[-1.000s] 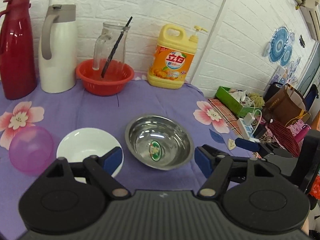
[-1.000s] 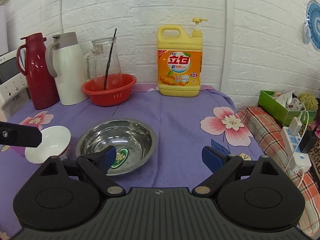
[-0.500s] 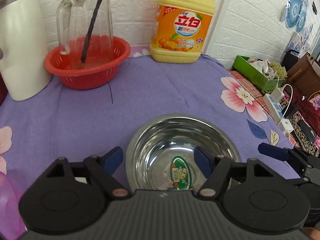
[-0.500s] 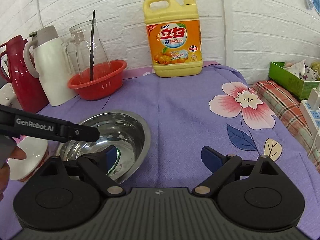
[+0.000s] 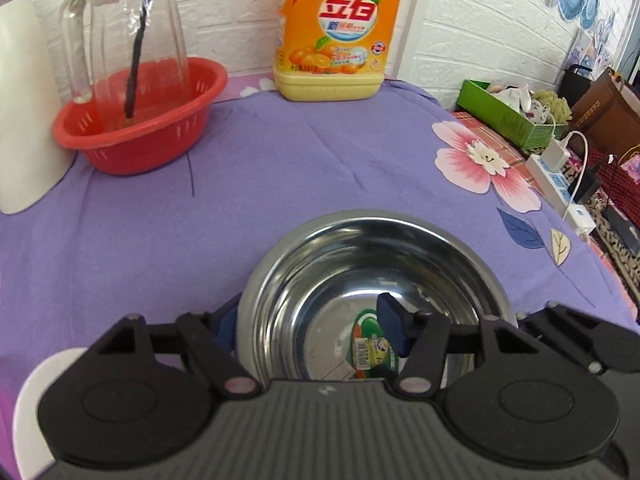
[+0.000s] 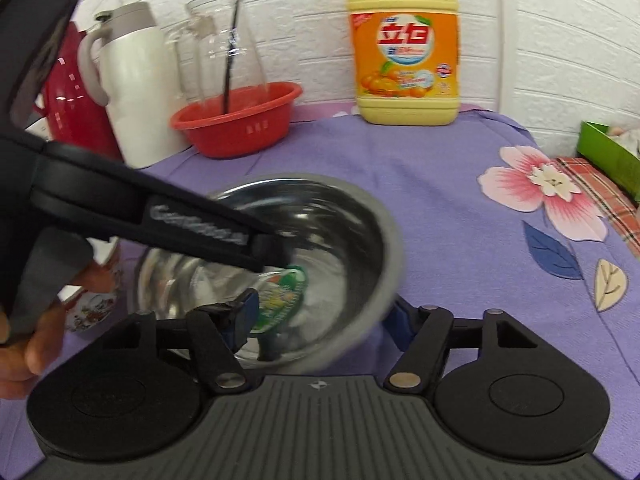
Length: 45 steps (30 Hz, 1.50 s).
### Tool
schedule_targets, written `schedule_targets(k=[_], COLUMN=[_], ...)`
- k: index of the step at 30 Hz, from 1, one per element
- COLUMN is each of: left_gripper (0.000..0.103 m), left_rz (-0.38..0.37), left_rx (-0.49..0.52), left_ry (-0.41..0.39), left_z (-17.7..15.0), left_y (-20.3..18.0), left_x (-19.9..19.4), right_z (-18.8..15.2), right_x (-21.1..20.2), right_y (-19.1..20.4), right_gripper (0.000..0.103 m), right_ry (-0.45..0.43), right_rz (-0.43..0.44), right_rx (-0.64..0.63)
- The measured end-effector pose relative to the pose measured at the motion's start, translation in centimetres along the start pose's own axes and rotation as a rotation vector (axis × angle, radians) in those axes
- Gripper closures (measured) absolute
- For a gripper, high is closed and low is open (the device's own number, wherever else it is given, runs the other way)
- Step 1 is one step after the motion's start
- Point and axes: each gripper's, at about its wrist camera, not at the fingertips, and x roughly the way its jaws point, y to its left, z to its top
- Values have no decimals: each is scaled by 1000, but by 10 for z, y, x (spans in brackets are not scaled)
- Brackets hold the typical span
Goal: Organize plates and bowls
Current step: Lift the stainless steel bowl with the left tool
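A steel bowl (image 5: 372, 264) with a green sticker inside sits on the purple cloth; it also shows in the right wrist view (image 6: 320, 216). My left gripper (image 5: 310, 326) is open and straddles the bowl's left rim, one finger inside and one outside. My right gripper (image 6: 320, 320) is open and straddles the bowl's right rim the same way. A white bowl (image 5: 30, 408) lies at the lower left edge; its decorated side (image 6: 94, 304) shows behind the left gripper's body.
A red basket (image 5: 140, 120) holds a glass jug (image 5: 124, 32) at the back left, beside a white thermos (image 6: 132, 84) and a red one (image 6: 76, 112). A yellow detergent bottle (image 5: 336, 32) stands at the back. A power strip (image 5: 560, 184) lies beyond the table's right edge.
Both grippers have moved forward and down onto the steel bowl, each now astride its rim. The bowl looks blurred in the right wrist view.
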Motion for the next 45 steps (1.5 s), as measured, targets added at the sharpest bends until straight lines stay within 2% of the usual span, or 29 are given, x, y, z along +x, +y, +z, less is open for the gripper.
schedule_targets(k=[9, 13, 20, 26, 32, 38, 45], left_gripper=[44, 45, 45, 43, 40, 40, 40], left_rz=[22, 45, 59, 71, 24, 9, -20], left_rx=[-3, -3, -20, -45, -94, -90, -93], left_ry=[-31, -53, -64, -88, -85, -59, -70], left_z=[1, -1, -25, -64, -127, -189, -226], left_y=[-6, -5, -4, -12, -30, -48, -64], left_x=[-19, -37, -79, -128, -168, -187, -197], right_z=[8, 9, 8, -10, -59, -110, -135], right_x=[-11, -17, -41, -86, -137, -171, -196], right_y=[3, 8, 26, 47, 72, 81, 85], right_gripper=[0, 0, 0, 0, 0, 0, 0], right_ry=[0, 1, -30, -54, -39, -5, -13], right_rz=[13, 54, 59, 68, 83, 95, 68], right_rx=[17, 26, -52, -125, -143, -95, -87])
